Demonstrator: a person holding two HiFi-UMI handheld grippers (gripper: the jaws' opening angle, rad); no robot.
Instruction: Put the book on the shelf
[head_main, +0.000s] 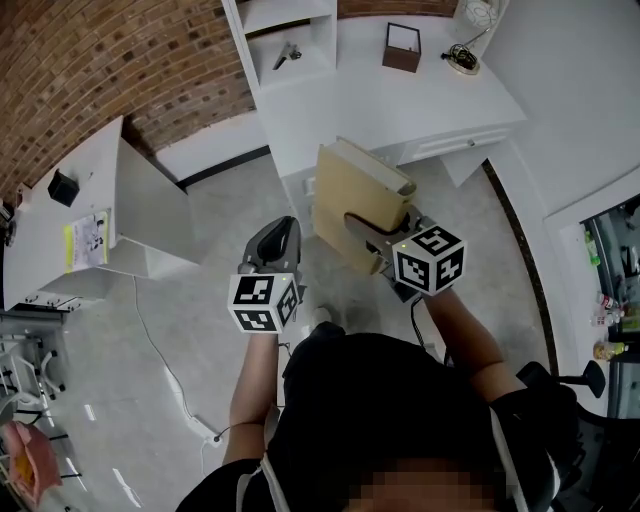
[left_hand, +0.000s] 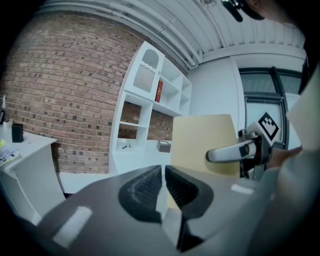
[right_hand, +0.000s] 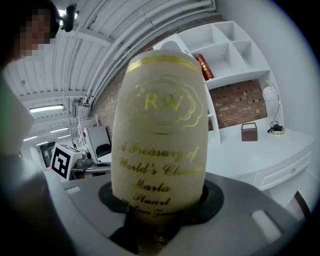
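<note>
The right gripper (right_hand: 160, 200) was clamped on the thick tan book with gold letters (right_hand: 161, 125), holding it up, ready for the tall white shelf (left_hand: 146, 80). The left gripper (left_hand: 164, 187) was closed together, holding nothing.

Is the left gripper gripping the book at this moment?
No, the left gripper has its tongs together on nothing; the book sits clamped in the right gripper.
</note>
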